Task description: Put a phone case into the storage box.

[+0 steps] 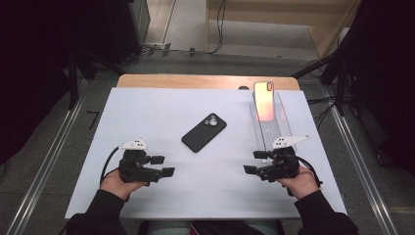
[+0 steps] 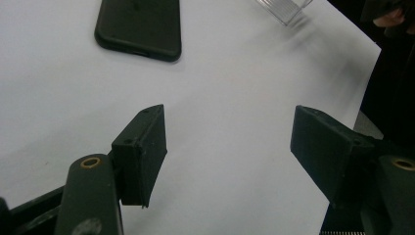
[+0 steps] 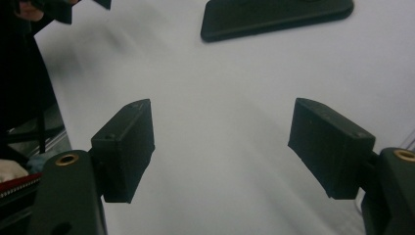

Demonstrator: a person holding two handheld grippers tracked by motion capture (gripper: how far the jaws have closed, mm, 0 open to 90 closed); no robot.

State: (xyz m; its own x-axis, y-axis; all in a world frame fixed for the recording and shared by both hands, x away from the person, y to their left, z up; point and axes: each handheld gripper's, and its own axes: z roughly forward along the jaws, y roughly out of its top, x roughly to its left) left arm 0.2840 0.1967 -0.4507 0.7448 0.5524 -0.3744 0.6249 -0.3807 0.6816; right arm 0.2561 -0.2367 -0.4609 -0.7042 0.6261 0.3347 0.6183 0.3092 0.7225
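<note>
A white table [image 1: 147, 147] carries everything; at its far right lies a clear ribbed rack [image 1: 270, 128] with an orange-pink phone [image 1: 264, 101] propped in it, seemingly leaning; a black phone [image 1: 204, 132] lies flat at mid-table, camera side up, well apart from both tools, nothing between; the left gripper [image 1: 164, 165] and right gripper [image 1: 253, 162] point inward, jaws apart and empty.

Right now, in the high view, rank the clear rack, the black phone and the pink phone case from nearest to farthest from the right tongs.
1. Clear rack: just beyond the right tongs.
2. Black phone: table centre, to their left.
3. Pink phone case: upright at the rack's far end.
</note>
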